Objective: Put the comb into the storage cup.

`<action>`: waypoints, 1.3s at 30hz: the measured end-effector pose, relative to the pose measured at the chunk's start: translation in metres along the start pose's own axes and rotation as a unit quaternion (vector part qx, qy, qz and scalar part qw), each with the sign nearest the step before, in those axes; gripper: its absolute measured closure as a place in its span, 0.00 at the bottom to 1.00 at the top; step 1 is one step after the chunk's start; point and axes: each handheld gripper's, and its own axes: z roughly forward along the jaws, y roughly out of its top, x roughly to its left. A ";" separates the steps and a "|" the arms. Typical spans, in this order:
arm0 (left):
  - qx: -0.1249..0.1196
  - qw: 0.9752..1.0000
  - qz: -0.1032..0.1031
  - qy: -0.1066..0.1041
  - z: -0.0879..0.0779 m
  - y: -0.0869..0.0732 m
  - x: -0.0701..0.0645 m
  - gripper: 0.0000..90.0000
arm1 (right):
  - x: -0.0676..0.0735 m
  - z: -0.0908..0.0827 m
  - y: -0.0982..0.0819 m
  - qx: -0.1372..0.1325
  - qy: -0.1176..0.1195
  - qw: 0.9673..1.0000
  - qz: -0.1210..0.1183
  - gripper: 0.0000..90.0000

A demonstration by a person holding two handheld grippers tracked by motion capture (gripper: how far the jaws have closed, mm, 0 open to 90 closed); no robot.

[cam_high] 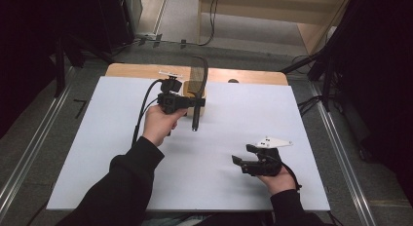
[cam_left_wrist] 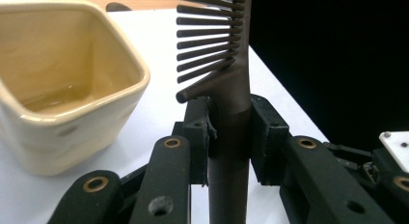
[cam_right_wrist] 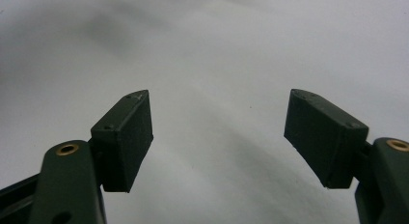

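the comb (cam_left_wrist: 226,55) stood in the grip of the left gripper (cam_left_wrist: 230,132), its dark handle clamped between the two black pads and its teeth fanning out to the left in the left gripper view. from above, the comb (cam_high: 198,87) hung over the far middle of the white table (cam_high: 97,153), the toothed end up and curving back, the round handle end pointing down toward the tabletop. whether that end touched the surface could not be told. the left gripper (cam_high: 187,102) held it partway along the handle, and the person's left hand (cam_high: 158,123) was wrapped around the gripper's body with the cable trailing off to the side.

just beside the comb sat a cream cup (cam_left_wrist: 62,84), squarish at the rim and open at the top, with a glossy inside. from above the cup (cam_high: 200,103) was mostly hidden behind the gripper and comb.

the right gripper (cam_high: 242,154) rested low at the near right of the table, well apart from the comb and cup, held in the person's right hand (cam_high: 280,179). its jaws stood wide apart with nothing between them, and its own view looked across bare white tabletop (cam_right_wrist: 217,50).
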 end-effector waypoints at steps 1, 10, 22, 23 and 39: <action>-0.001 1.000 0.000 -0.001 0.001 0.001 0.000 0.81 | -0.001 -0.001 0.000 0.002 -0.001 1.000 -0.001 0.26; -0.001 1.000 0.001 -0.002 0.003 0.009 0.000 0.81 | -0.010 -0.014 -0.006 -0.004 0.003 1.000 0.006 0.26; -0.012 1.000 0.009 0.012 0.001 0.032 0.002 0.81 | -0.010 -0.021 -0.012 0.002 0.014 1.000 0.000 0.26; -0.013 1.000 0.006 0.012 0.001 0.033 0.002 0.81 | -0.010 -0.022 -0.012 0.004 0.015 1.000 -0.002 0.26; -0.023 0.999 0.024 0.040 0.000 0.056 0.008 0.81 | -0.013 -0.025 -0.013 0.001 0.008 1.000 -0.002 0.26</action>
